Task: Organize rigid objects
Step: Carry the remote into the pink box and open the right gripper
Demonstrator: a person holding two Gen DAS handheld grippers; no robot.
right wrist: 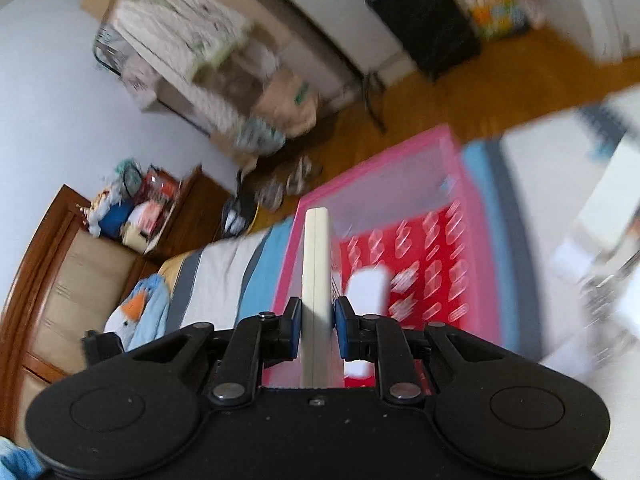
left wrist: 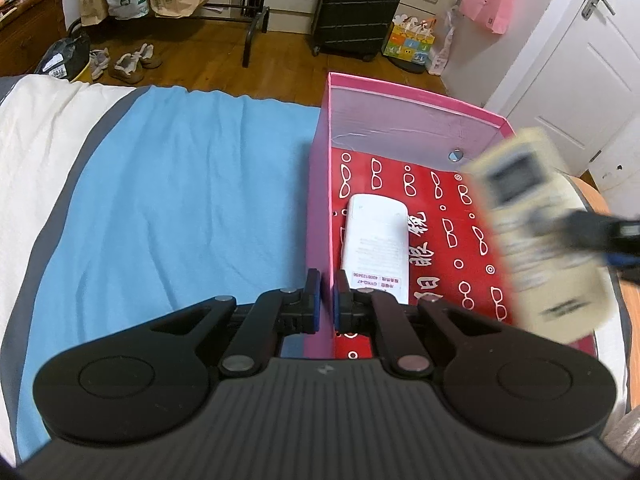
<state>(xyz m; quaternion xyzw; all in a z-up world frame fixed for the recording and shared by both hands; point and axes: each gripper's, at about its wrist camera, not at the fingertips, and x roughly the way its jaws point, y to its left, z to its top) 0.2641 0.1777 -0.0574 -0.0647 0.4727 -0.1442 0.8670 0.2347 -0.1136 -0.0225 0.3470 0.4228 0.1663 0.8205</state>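
A: What do the grippers hold?
B: The right gripper point(right wrist: 317, 322) pinches a cream rectangular plastic remote point(left wrist: 536, 232) above the pink cardboard box point(left wrist: 416, 108), long axis pointing away. The left gripper point(left wrist: 327, 300) clamps the box's near wall.
A: Inside?
B: A white remote point(left wrist: 376, 248) lies lengthwise on the red floor; blue bedsheet point(left wrist: 180, 184) alongside.

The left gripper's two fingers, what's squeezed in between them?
The pink box's side wall stands between the left gripper's fingers, as the left wrist view shows. The white remote lies just inside.
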